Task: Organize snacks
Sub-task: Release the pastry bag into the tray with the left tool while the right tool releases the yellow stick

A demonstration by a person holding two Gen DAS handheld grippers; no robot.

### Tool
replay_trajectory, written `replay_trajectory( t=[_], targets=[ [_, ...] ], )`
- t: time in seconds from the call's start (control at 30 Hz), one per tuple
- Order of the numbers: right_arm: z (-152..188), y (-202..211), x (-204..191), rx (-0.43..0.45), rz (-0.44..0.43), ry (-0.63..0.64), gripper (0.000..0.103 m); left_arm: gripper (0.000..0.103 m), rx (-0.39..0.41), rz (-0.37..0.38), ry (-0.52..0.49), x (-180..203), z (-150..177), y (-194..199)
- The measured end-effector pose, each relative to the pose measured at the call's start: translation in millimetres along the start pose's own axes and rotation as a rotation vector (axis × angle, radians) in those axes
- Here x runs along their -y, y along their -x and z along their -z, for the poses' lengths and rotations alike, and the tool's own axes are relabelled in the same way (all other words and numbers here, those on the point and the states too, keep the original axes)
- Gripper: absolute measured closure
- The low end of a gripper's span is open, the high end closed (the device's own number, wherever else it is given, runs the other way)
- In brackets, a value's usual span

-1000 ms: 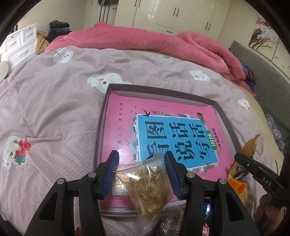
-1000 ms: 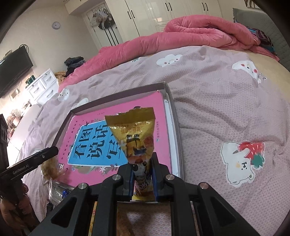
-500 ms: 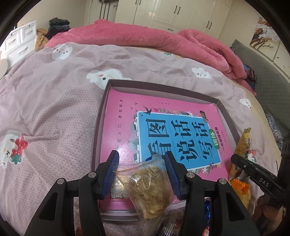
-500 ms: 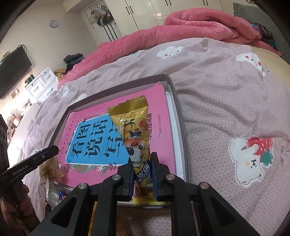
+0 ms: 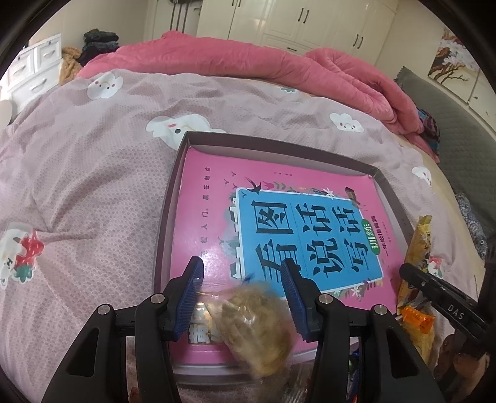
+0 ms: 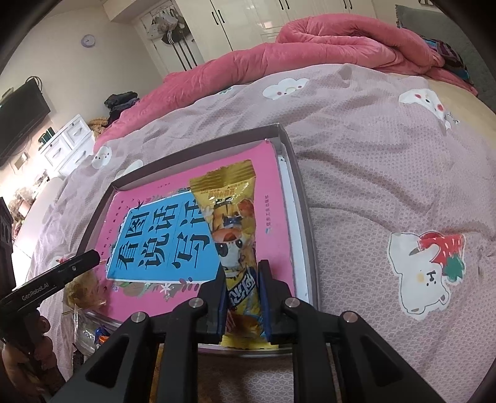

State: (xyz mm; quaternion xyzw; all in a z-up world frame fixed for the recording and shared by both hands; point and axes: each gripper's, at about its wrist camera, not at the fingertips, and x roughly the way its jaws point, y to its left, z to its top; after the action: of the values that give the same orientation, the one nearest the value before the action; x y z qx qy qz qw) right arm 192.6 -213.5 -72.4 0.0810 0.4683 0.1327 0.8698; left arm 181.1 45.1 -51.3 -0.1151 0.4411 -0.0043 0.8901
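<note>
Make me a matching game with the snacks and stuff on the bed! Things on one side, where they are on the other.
Things:
1. yellow snack packet
2. clear bag of brownish snack
3. pink book
4. pink quilt

Places:
A. lying inside the shallow box
B. bunched up at the far side of the bed
C. between the fingers of the right gripper
D. between the fingers of the left gripper

Pairs: 1-C, 2-D, 3-A, 4-B

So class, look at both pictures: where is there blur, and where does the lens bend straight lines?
Left wrist view: the clear snack bag between the fingers is smeared by motion blur, and the box rim bows. Right wrist view: the yellow snack packet is sharp; the wardrobe doors lean, and the corners are black.
</note>
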Motion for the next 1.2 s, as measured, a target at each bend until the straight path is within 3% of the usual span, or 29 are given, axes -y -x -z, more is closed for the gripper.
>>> replay_trajectory(
  t=[0.3, 0.47, 0.97, 1.2],
  targets=[
    [-1.7, 3.7, 1.8, 0.009, 0.015, -0.007, 0.084, 0.050, 0.008, -0.002, -0.002, -1.4, -4.3, -5.2],
    [-2.5, 4.3, 3.3, 0.009, 0.025, -0.013, 0.076, 0.049, 0.011, 0.010, 0.009, -3.7, -6.9, -2.9],
    [-6.9, 11.4, 7.5, 0.039, 0.025, -0.037, 0.073, 0.049, 0.035, 0.038, 0.047, -11.5, -13.9, 12.0],
    [-10.7, 21.2, 9.1, 0.080, 0.015, -0.047, 0.065, 0.045, 0.059, 0.032, 0.057, -15.6, -16.5, 26.4]
  ],
)
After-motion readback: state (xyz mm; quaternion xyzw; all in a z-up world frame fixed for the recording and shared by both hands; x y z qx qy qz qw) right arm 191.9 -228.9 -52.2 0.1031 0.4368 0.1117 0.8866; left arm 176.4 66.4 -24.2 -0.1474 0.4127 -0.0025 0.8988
